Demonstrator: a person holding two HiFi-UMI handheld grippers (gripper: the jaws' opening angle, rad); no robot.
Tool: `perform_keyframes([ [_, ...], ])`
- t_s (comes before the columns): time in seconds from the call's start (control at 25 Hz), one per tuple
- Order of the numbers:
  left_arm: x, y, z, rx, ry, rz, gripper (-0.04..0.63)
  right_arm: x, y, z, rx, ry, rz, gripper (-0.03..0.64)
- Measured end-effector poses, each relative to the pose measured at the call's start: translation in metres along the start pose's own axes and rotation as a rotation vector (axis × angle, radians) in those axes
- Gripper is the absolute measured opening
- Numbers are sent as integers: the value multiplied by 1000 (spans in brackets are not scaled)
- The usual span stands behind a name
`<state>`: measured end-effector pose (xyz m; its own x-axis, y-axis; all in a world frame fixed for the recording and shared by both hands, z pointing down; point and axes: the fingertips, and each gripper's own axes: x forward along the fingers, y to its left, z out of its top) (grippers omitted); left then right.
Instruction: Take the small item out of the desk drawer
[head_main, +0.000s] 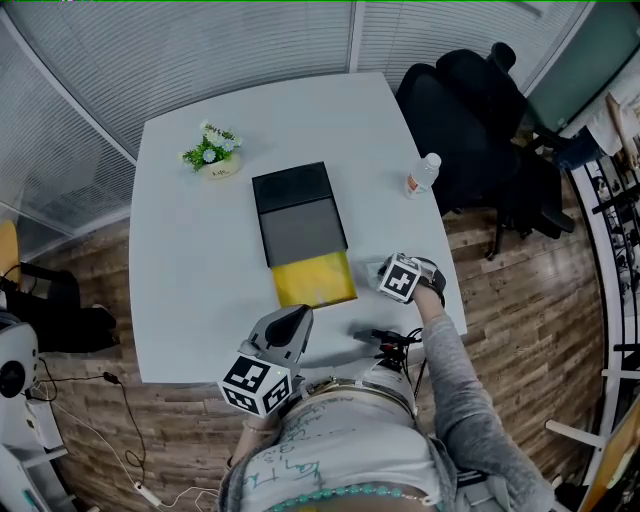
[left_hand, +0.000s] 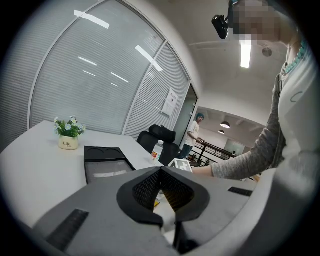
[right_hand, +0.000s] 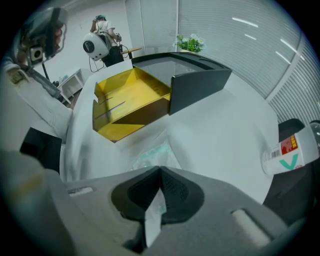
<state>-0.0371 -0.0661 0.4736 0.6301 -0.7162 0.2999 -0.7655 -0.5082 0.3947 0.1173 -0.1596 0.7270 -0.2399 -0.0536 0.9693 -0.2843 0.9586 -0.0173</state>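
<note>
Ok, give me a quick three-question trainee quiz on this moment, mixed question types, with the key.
1. True or false: the yellow drawer is pushed fully into the black box.
2. What are the jaws of the right gripper closed on? A) the water bottle B) a small clear packet C) the flower pot
3. Fill in: the jaws of the left gripper are ____, with nothing between them.

Key: 1 false, the drawer stands pulled out towards the person; 2 B; 3 shut.
</note>
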Motion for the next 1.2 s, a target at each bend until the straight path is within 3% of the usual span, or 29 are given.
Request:
perform_keyframes([
  [0.28,-4,2,2,1,-8,3,-3,-2,0,0,19,-30,-5,3],
  [0.44,-7,6,3,-1,-13,10,-3,-7,-1,-3,53,-47,1,55],
  [0.76,-6,5,1,-5,-11,-1,-3,-26,-9,1,62,-108,-31,94],
  [1.2,-9,6,3,0,-7,2,-3,-18,0,-5,47,-89,-8,104],
])
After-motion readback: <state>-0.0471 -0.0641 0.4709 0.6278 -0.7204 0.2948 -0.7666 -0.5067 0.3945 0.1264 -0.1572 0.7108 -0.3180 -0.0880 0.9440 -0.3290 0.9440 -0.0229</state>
